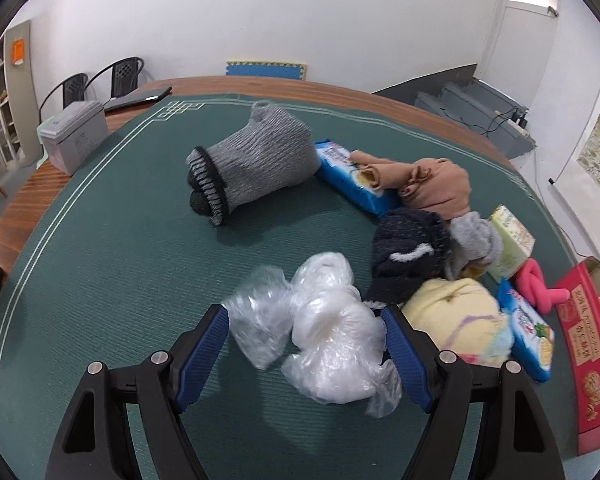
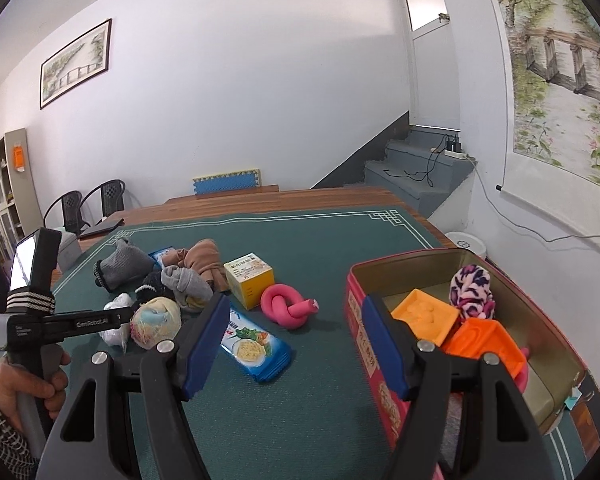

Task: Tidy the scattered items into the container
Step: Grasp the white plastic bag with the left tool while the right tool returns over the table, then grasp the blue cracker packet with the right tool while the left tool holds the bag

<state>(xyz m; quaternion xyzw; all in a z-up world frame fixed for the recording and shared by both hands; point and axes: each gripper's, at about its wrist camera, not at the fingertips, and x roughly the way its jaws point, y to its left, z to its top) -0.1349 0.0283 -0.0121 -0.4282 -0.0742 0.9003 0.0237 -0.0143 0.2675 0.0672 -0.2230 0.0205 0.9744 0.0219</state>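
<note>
My left gripper (image 1: 306, 344) is open with its blue pads on either side of a crumpled clear plastic bag (image 1: 324, 336) lying on the green mat. My right gripper (image 2: 296, 340) is open and empty above the mat, between a blue noodle packet (image 2: 256, 348) and the red tin container (image 2: 364, 344). The tin holds a yellow-orange block (image 2: 424, 316), an orange block (image 2: 484, 340) and a pink-purple plush (image 2: 472, 288). A pink knotted tube (image 2: 286, 306), a yellow box (image 2: 248, 280), a pastel yarn ball (image 2: 156, 320) and several socks (image 2: 180, 276) lie scattered.
A grey knit sock (image 1: 256, 164), a second blue packet (image 1: 352, 176), a tan cloth (image 1: 436, 184) and a dark sock (image 1: 408, 252) lie beyond the bag. A grey box (image 1: 74, 136) and a laptop (image 1: 140, 98) sit at the far left. The left hand-held gripper (image 2: 60, 324) shows in the right wrist view.
</note>
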